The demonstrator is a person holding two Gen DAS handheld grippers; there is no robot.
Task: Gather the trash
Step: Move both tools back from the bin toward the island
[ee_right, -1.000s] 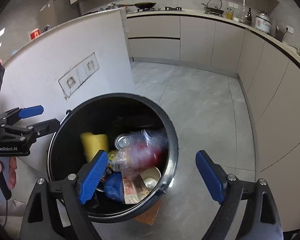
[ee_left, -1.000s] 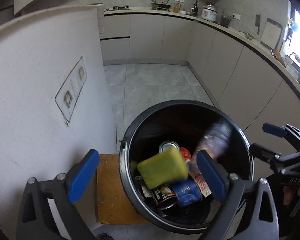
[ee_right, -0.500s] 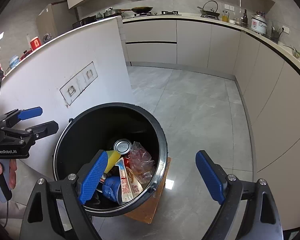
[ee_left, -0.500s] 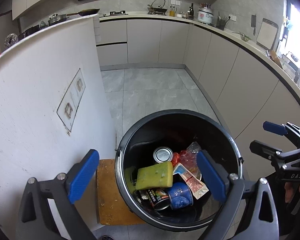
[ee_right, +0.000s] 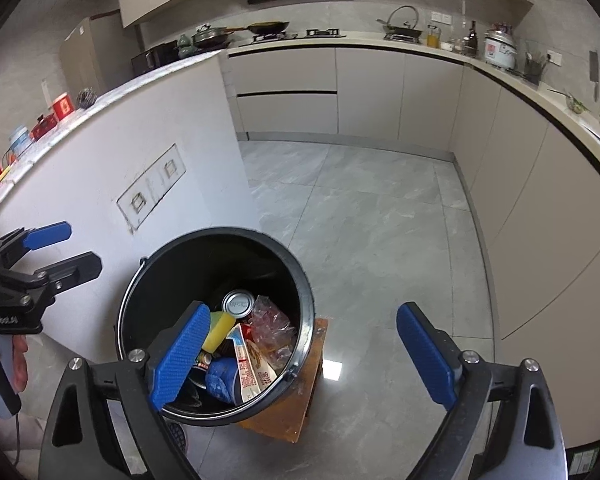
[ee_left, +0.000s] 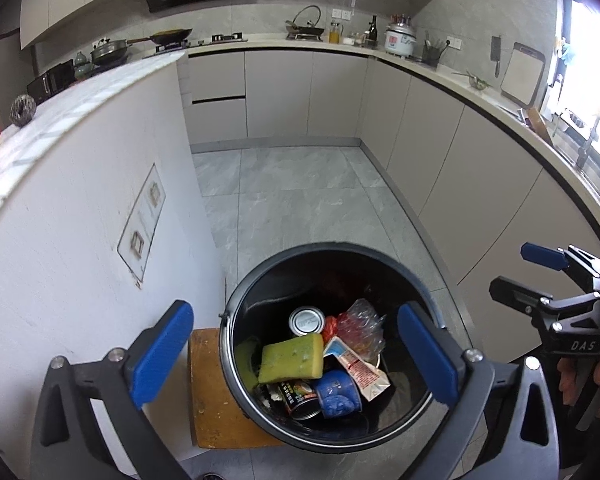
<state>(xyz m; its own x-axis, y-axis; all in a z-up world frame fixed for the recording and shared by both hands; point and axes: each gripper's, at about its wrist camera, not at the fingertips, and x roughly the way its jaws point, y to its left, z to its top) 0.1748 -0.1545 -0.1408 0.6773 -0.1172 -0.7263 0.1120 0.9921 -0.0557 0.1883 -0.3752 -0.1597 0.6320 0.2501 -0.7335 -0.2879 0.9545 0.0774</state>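
A black round trash bin (ee_left: 260, 280) stands on a small wooden stool (ee_left: 212, 400) by a white island wall. Inside lie a yellow-green sponge (ee_left: 294, 360), a silver can (ee_left: 307, 320), a crumpled clear plastic bag (ee_left: 360, 326), a carton (ee_left: 358, 368) and a blue can (ee_left: 336, 394). My left gripper (ee_left: 294, 352) is open and empty above the bin. My right gripper (ee_right: 304, 356) is open and empty over the bin's (ee_right: 164, 256) right rim. The sponge (ee_right: 218, 330), can (ee_right: 239, 302) and bag (ee_right: 270, 328) also show in the right wrist view.
The white island wall (ee_left: 80, 240) with a socket panel is left of the bin. Beige cabinets (ee_left: 440, 152) line the right and back. Grey tiled floor (ee_right: 360, 216) lies beyond the bin. Pans, bottles and a rice cooker (ee_left: 400, 42) stand on the counter.
The sponge and the plastic bag were falling a second ago and now rest in the bin. Both grippers have risen and pulled back, so the bin looks smaller.
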